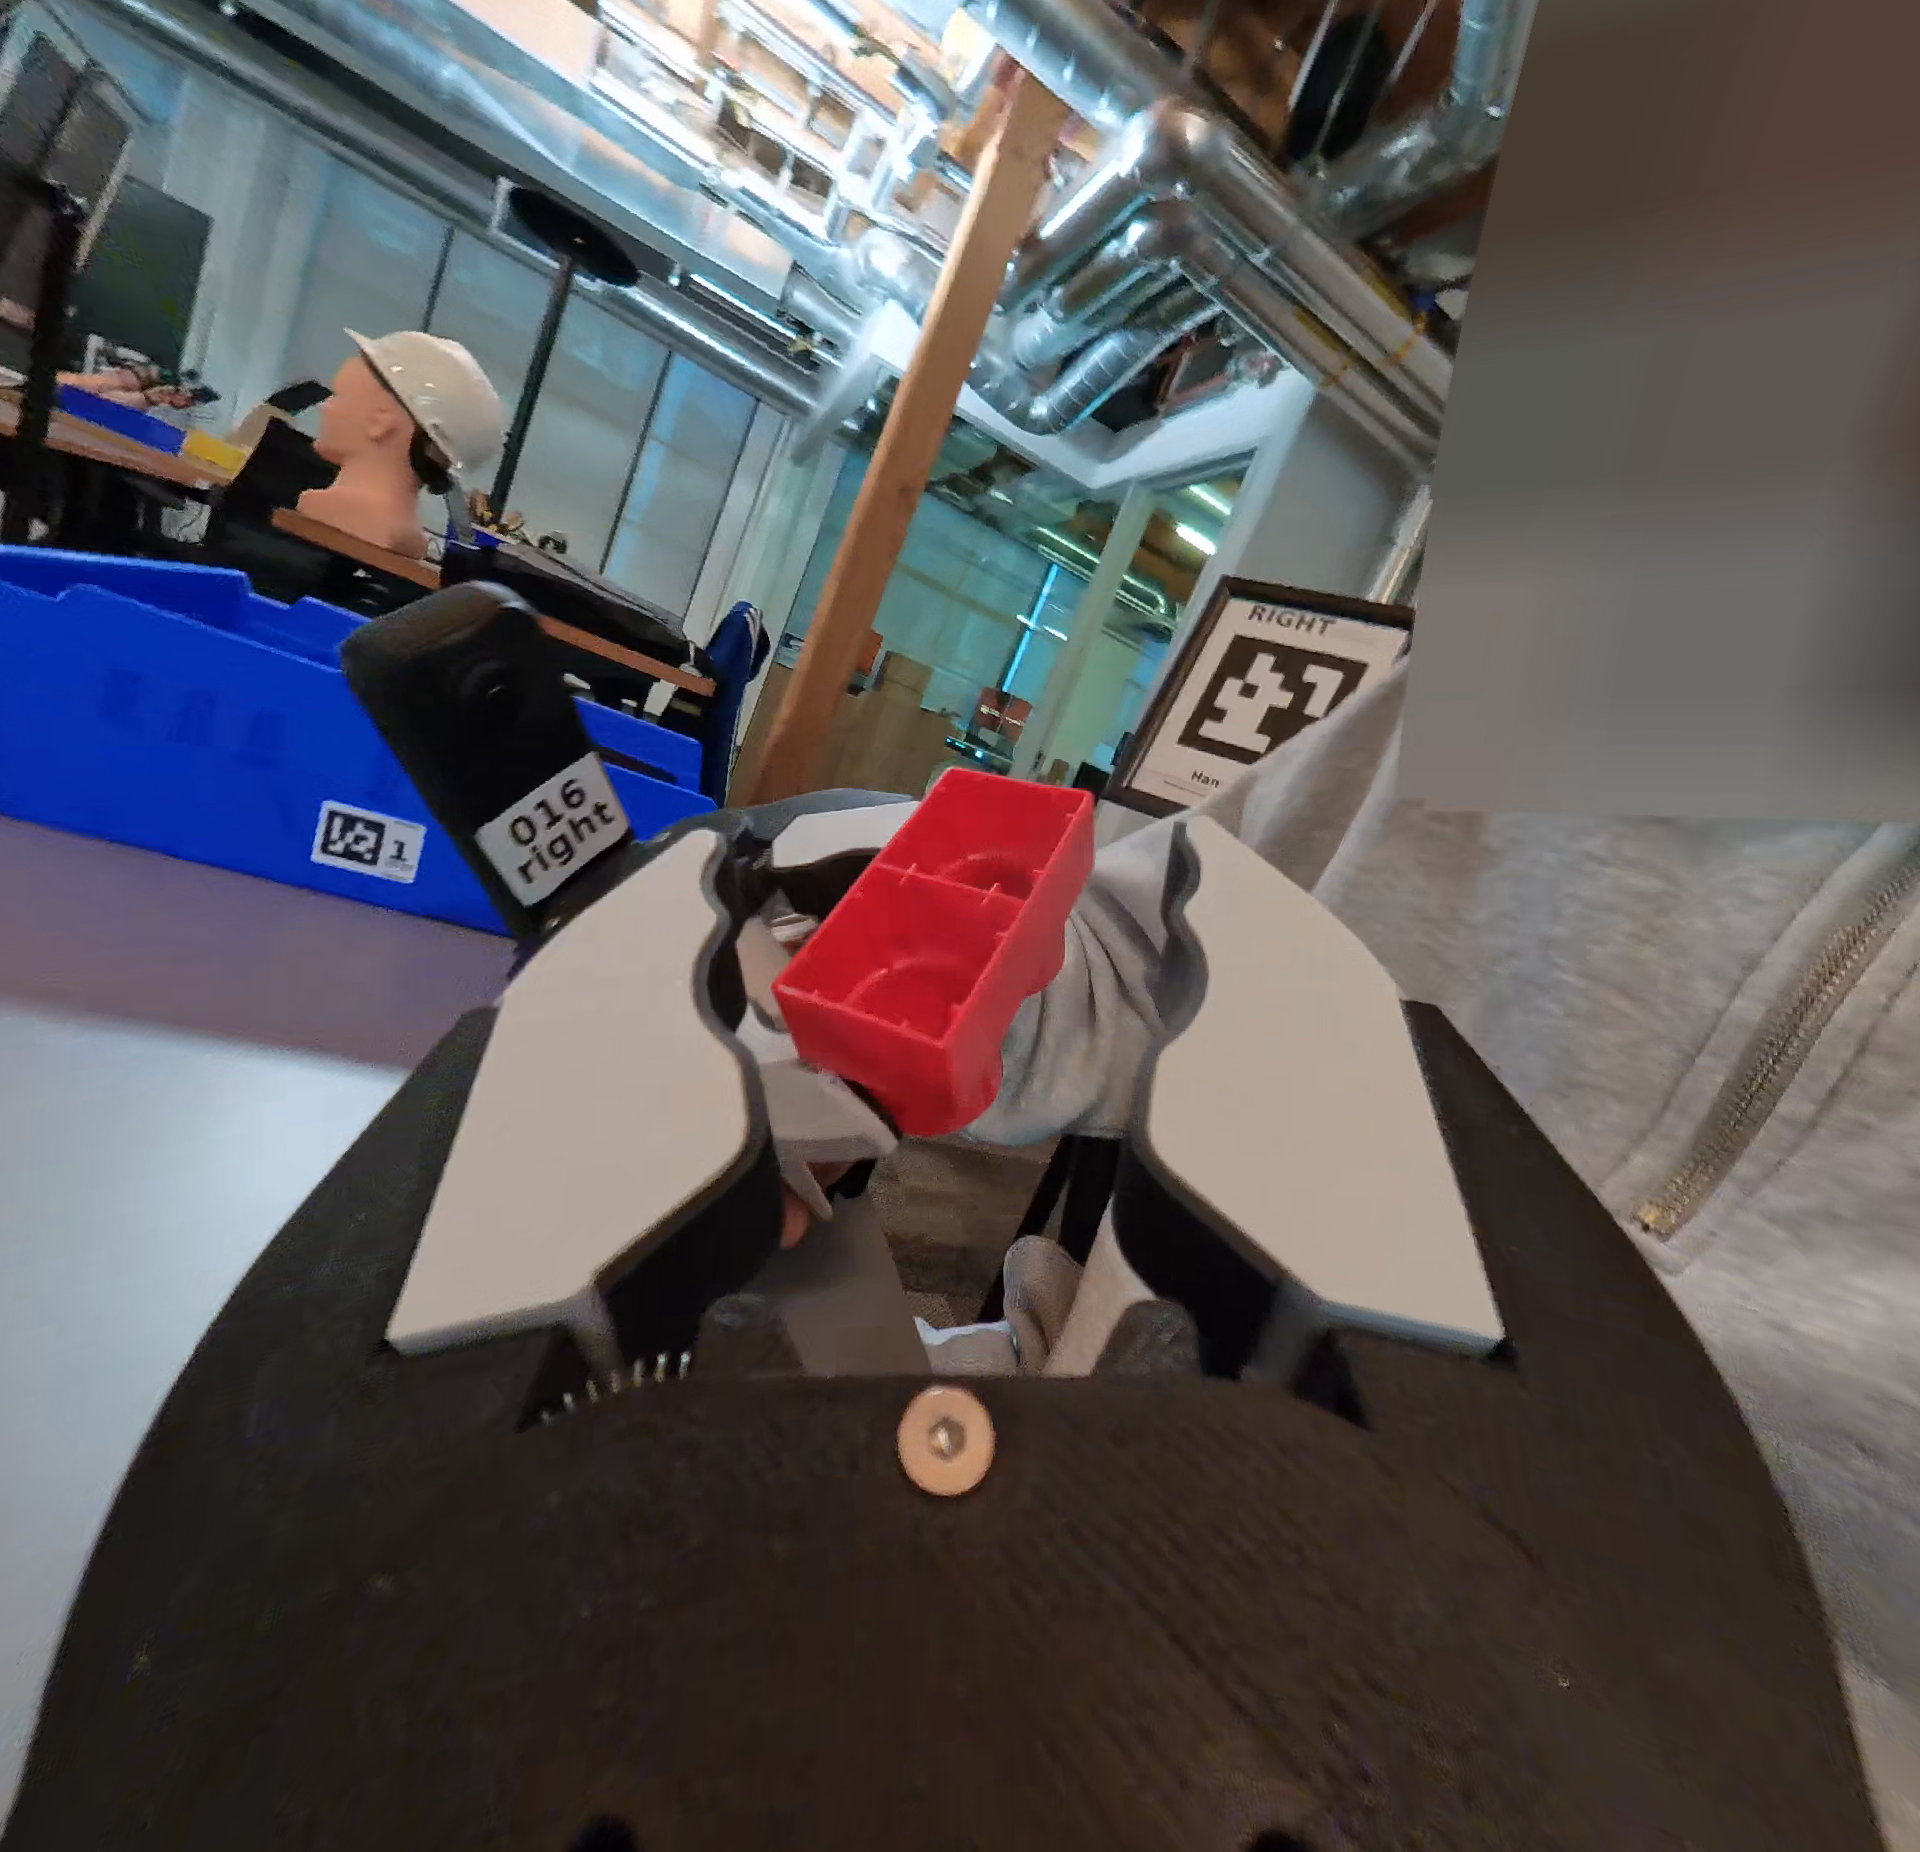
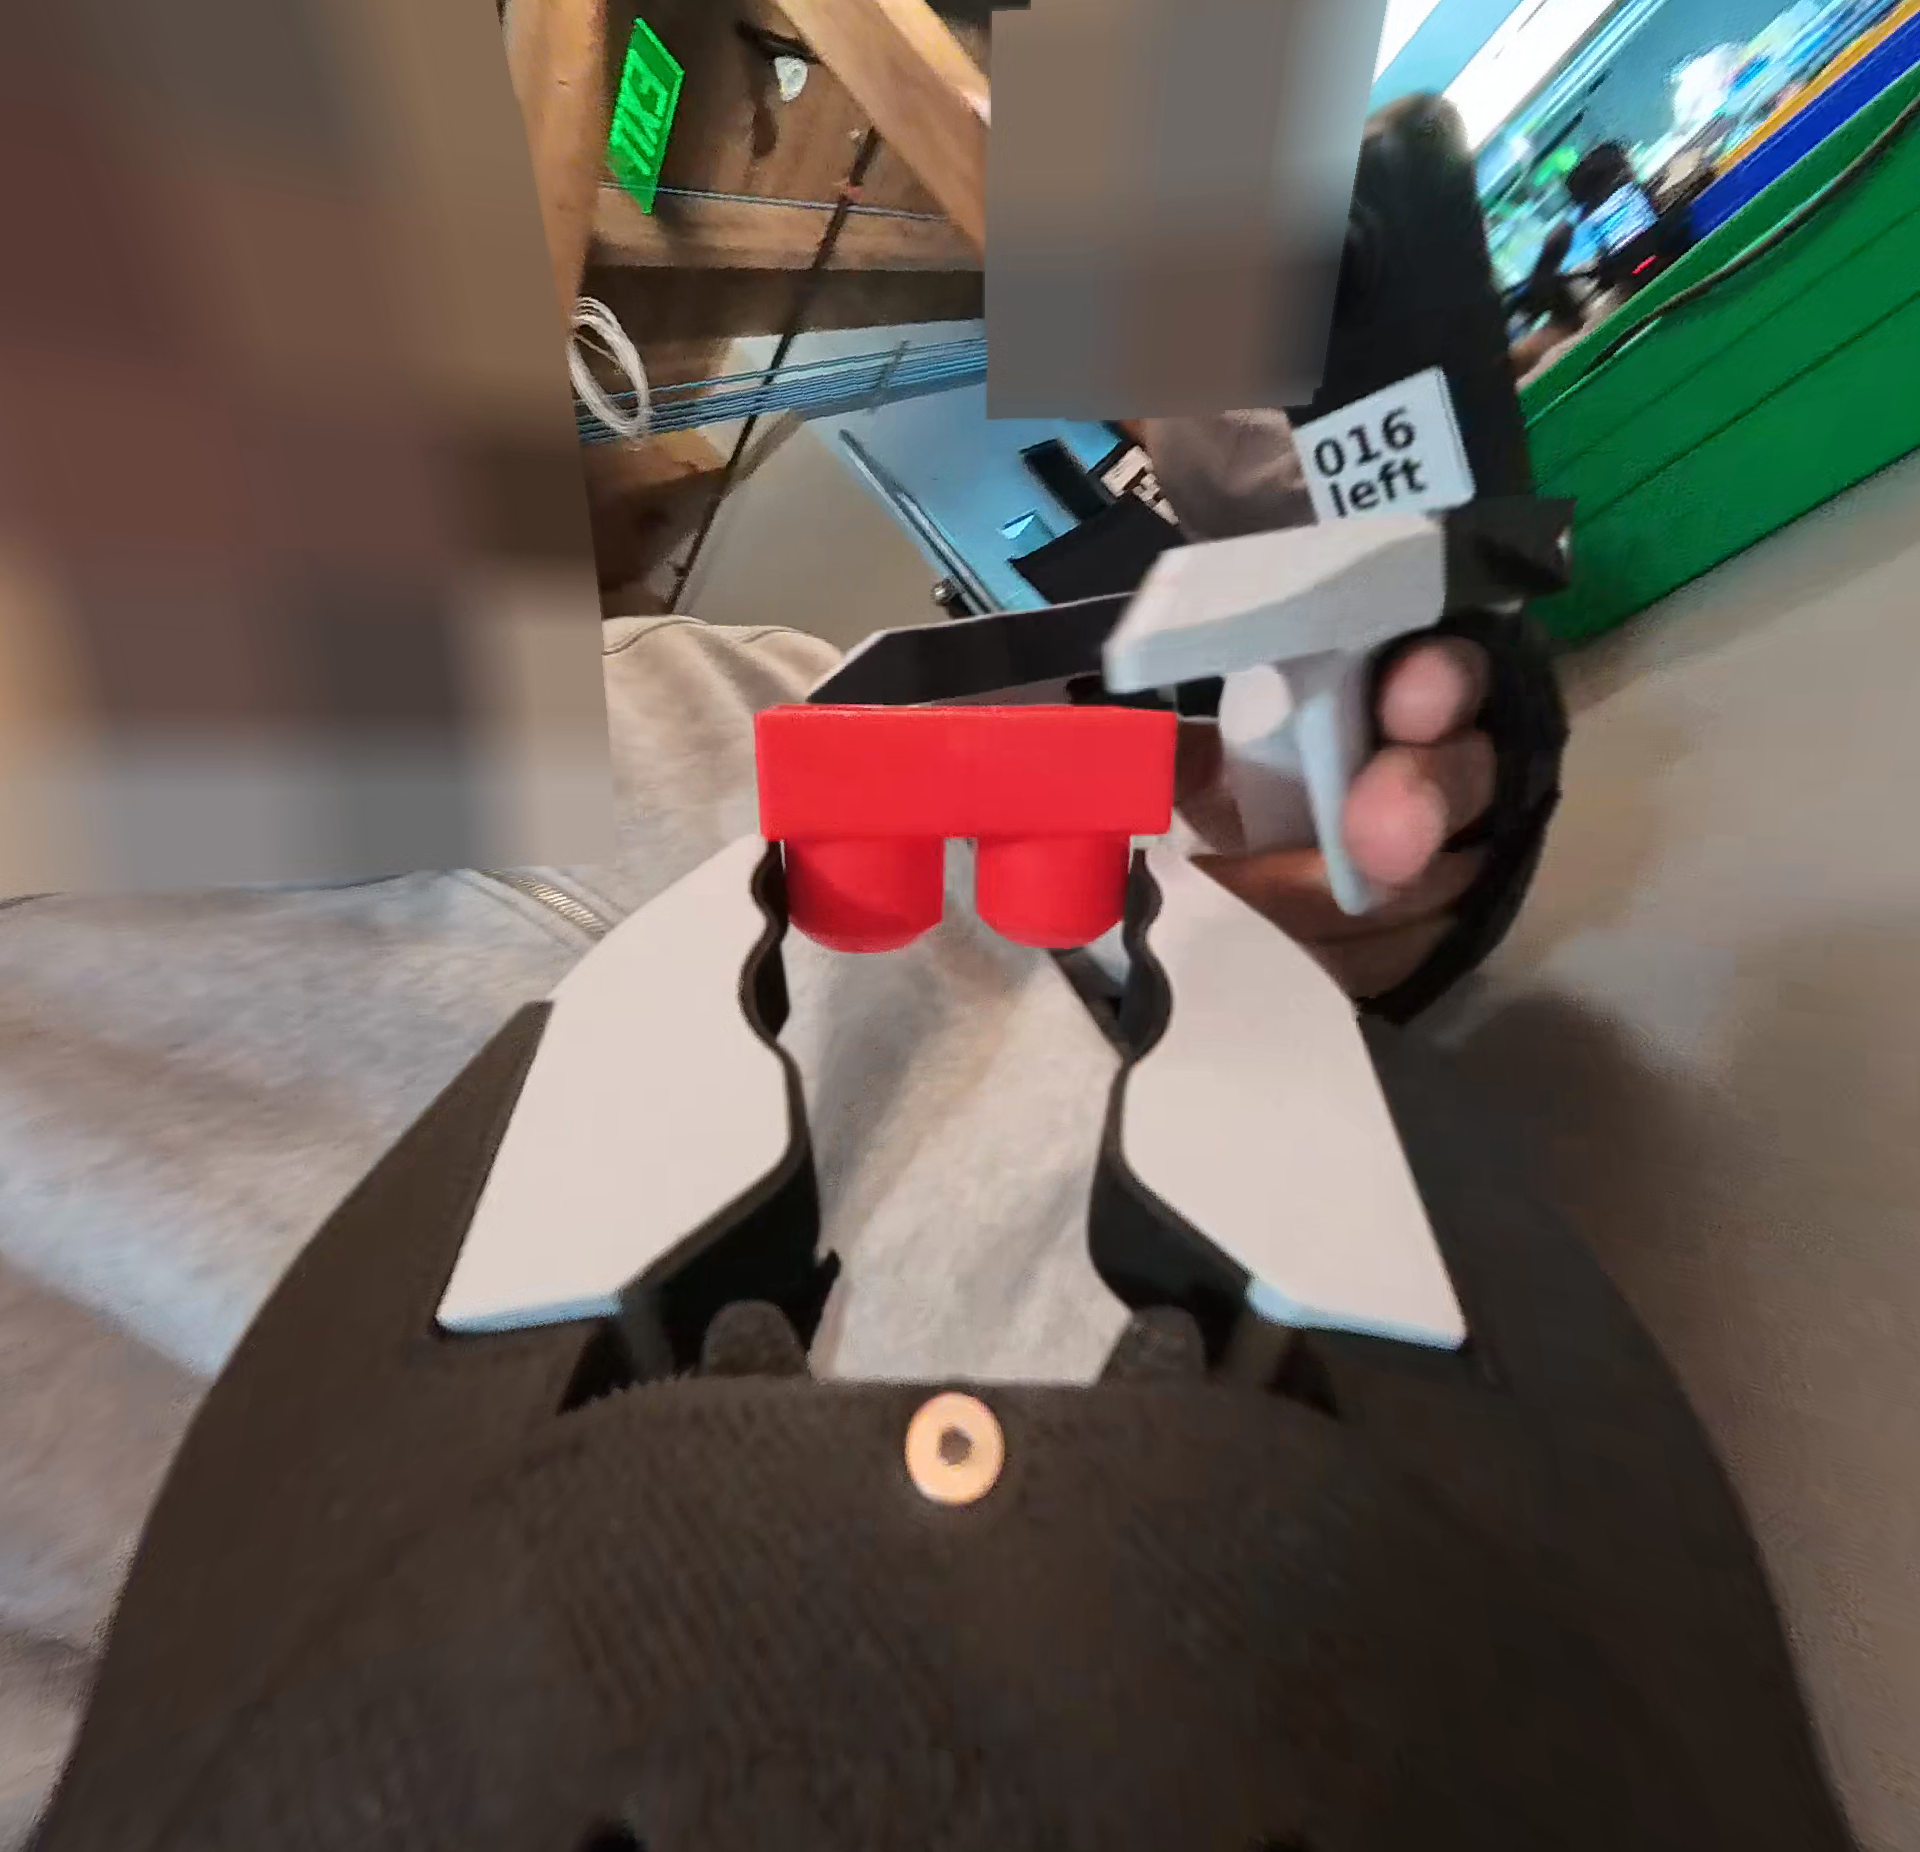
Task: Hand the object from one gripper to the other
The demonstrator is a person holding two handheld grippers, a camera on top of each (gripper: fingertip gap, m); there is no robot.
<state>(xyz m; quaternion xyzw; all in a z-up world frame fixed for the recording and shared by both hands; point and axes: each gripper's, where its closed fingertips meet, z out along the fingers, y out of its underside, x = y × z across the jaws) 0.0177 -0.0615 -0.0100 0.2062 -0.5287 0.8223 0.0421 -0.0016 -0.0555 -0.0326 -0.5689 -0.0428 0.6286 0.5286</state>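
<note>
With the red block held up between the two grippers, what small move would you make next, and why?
Probably ease the left gripper forward and shut it on the red block. The right gripper already clamps the block's two studs, while the left gripper's fingers stand wide apart, seemingly not yet touching it.

Blue bin, hard-hatted mannequin head

An industrial-style workshop or lab: exposed silver ducts, timber post, blue bins, workbenches
</note>
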